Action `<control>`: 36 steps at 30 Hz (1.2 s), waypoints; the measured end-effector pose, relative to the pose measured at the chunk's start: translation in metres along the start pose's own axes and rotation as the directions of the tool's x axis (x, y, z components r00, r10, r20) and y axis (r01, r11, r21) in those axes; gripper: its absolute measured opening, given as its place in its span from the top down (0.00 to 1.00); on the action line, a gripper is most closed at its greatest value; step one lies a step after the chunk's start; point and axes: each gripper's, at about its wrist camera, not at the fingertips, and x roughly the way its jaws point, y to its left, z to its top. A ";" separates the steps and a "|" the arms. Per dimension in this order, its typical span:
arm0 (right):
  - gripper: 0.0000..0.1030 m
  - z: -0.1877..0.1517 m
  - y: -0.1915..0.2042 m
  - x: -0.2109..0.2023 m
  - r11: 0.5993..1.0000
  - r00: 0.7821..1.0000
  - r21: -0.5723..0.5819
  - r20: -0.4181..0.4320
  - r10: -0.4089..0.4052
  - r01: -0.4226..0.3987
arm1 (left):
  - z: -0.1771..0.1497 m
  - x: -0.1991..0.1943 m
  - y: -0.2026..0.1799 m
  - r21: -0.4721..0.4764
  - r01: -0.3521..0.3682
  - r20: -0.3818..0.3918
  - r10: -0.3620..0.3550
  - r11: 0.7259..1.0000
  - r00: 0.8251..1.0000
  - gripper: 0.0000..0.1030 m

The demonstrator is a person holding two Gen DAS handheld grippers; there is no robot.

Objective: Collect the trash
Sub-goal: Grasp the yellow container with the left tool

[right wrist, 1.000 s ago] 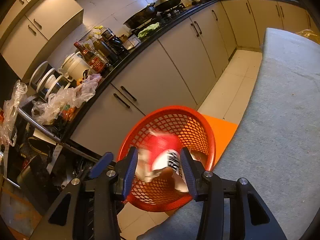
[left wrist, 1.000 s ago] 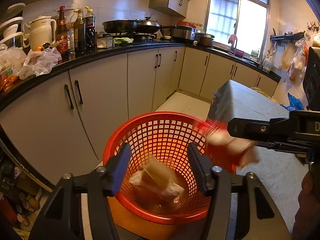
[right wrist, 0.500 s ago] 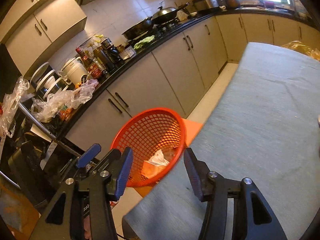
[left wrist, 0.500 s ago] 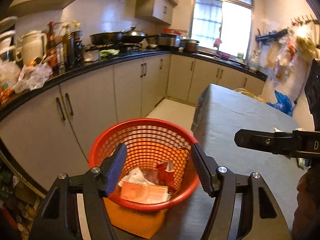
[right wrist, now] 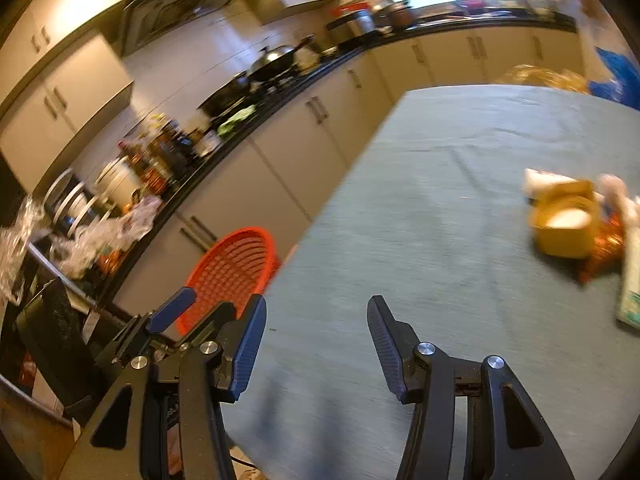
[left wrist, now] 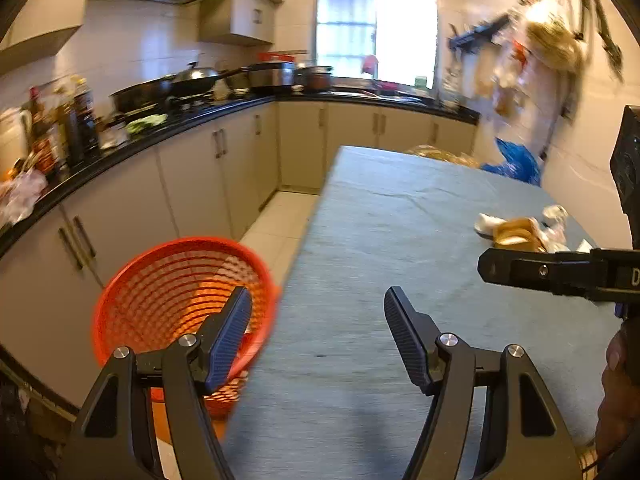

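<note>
A red mesh basket (left wrist: 180, 292) stands on the floor beside the table's left edge, also seen in the right wrist view as the red basket (right wrist: 236, 268). My left gripper (left wrist: 318, 336) is open and empty over the grey table (left wrist: 380, 240). My right gripper (right wrist: 316, 344) is open and empty too, above the table's near part. A heap of trash lies at the right of the table: a yellow carton (right wrist: 568, 224), orange wrapper (right wrist: 604, 248) and white scraps (left wrist: 492, 222). Part of the right gripper's body (left wrist: 560, 272) shows at the right of the left wrist view.
A black counter (left wrist: 160, 140) with pans, bottles and plastic bags runs along pale cabinets at the left and back. A blue bag (left wrist: 516, 164) sits past the table's far right corner. Tiled floor (left wrist: 280, 220) lies between cabinets and table.
Both grippers let trash drop into the red basket, then swung right, away from it and over the table. Their jaws opened wider. The trash heap on the table came into view.
</note>
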 end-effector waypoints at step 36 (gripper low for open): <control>0.40 -0.049 -0.234 -0.217 0.818 0.862 0.502 0.244 -0.444 0.280 | 0.064 0.166 -0.263 0.276 0.388 -0.387 -0.268 0.879 0.882 0.89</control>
